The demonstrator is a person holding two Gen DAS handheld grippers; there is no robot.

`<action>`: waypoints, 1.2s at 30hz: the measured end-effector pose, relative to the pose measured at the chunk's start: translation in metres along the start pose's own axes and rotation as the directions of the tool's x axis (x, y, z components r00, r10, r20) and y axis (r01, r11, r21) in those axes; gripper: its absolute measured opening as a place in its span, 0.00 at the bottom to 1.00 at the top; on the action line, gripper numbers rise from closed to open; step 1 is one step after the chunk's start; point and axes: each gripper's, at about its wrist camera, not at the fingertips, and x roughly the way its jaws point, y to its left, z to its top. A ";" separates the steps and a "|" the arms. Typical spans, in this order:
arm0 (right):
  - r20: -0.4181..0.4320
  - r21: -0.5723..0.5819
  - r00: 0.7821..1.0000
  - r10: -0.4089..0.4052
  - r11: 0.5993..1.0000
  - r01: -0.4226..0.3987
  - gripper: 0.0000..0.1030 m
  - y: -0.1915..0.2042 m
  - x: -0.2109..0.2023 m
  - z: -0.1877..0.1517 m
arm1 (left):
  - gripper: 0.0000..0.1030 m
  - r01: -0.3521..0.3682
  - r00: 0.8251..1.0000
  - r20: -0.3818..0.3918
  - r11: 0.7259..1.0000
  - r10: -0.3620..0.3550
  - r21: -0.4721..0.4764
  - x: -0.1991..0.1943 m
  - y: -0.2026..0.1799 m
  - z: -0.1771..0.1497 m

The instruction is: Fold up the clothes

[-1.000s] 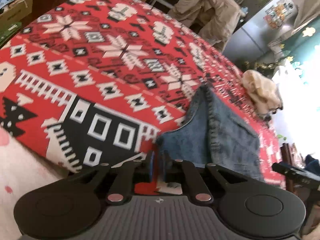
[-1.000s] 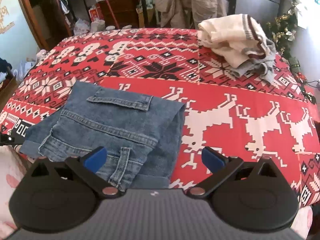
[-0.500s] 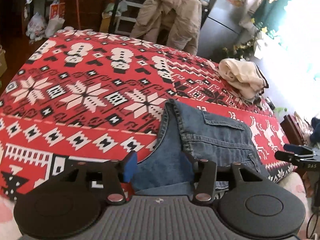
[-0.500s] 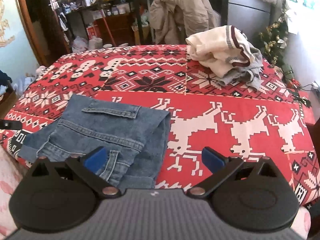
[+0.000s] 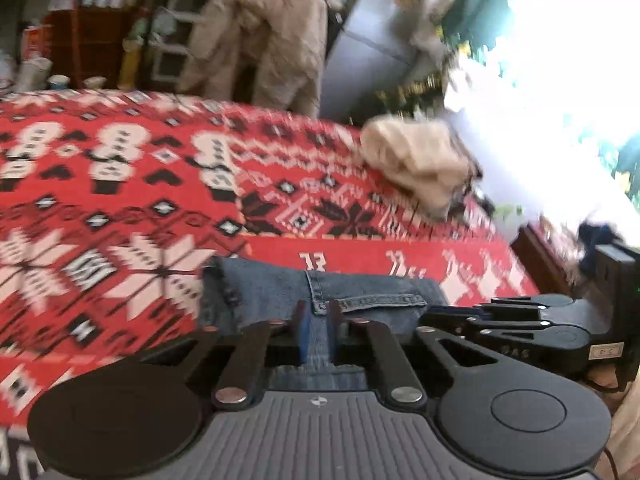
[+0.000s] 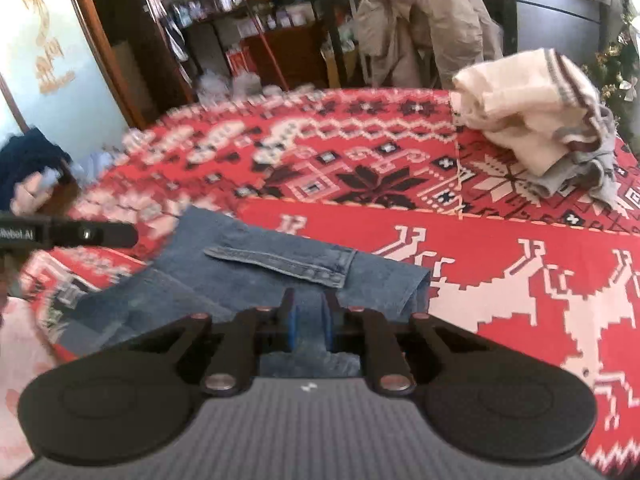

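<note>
Each claw, left [image 5: 317,334] and right [image 6: 310,326], has just closed, pinching the denim shorts' [image 6: 256,280] near edge.

Blue denim garment [image 6: 256,280]; red, white, black patterned cloth [image 6: 520,248]; seemingly cream sweater [image 6: 520,112].

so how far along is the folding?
Done: denim garment looks folded at least once. In hand: left claw and right claw have just closed, both pinching its near edge. Left: finishing the denim, then the cream pile, untouched.

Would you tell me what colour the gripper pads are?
Blue pads, clearest in the right wrist view, closed on the folded denim garment.
</note>
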 end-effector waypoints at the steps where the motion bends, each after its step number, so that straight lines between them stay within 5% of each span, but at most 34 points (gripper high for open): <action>1: -0.015 -0.002 1.000 -0.003 1.000 0.003 0.06 -0.003 0.008 0.000 | 0.05 -0.013 0.999 -0.035 1.000 0.013 0.011 0.011 0.002 0.003; 6: -0.124 0.008 0.992 0.001 1.000 0.000 0.00 -0.022 0.017 0.006 | 0.03 -0.011 0.988 -0.156 1.000 0.013 0.012 0.028 0.018 0.011; 11: -0.329 0.036 0.939 -0.099 0.992 0.117 0.06 -0.043 0.016 0.033 | 0.03 -0.025 0.964 -0.265 1.000 0.025 0.003 0.020 0.013 0.047; 14: -0.337 0.131 0.938 -0.075 0.983 0.126 0.07 -0.051 0.009 0.060 | 0.04 -0.059 0.960 -0.273 0.998 0.056 -0.005 0.013 0.010 0.074; 18: -0.326 0.219 0.944 -0.060 0.966 0.137 0.13 -0.044 0.018 0.097 | 0.04 -0.061 0.955 -0.295 0.975 -0.005 -0.214 0.016 0.011 0.101; 21: -0.390 0.231 0.919 -0.054 0.961 0.155 0.09 -0.035 0.039 0.100 | 0.04 -0.079 0.950 -0.312 0.955 -0.014 -0.284 0.031 0.006 0.101; 24: -0.445 0.193 0.890 -0.103 0.959 0.207 0.09 -0.028 0.053 0.086 | 0.04 -0.157 0.932 -0.350 0.975 0.093 -0.158 0.049 -0.004 0.089; 27: -0.454 0.109 0.870 -0.193 0.957 0.270 0.18 -0.026 0.055 0.068 | 0.02 -0.262 0.903 -0.368 0.963 0.222 -0.061 0.053 0.009 0.073; 31: -0.449 0.114 0.858 -0.251 0.936 0.334 0.15 -0.034 0.041 0.065 | 0.02 -0.344 0.889 -0.369 0.928 0.272 -0.144 0.030 0.038 0.071; 36: -0.395 0.145 0.887 -0.238 0.938 0.316 0.15 -0.034 0.030 0.081 | 0.02 -0.214 0.942 -0.309 0.943 0.130 -0.255 0.020 0.037 0.092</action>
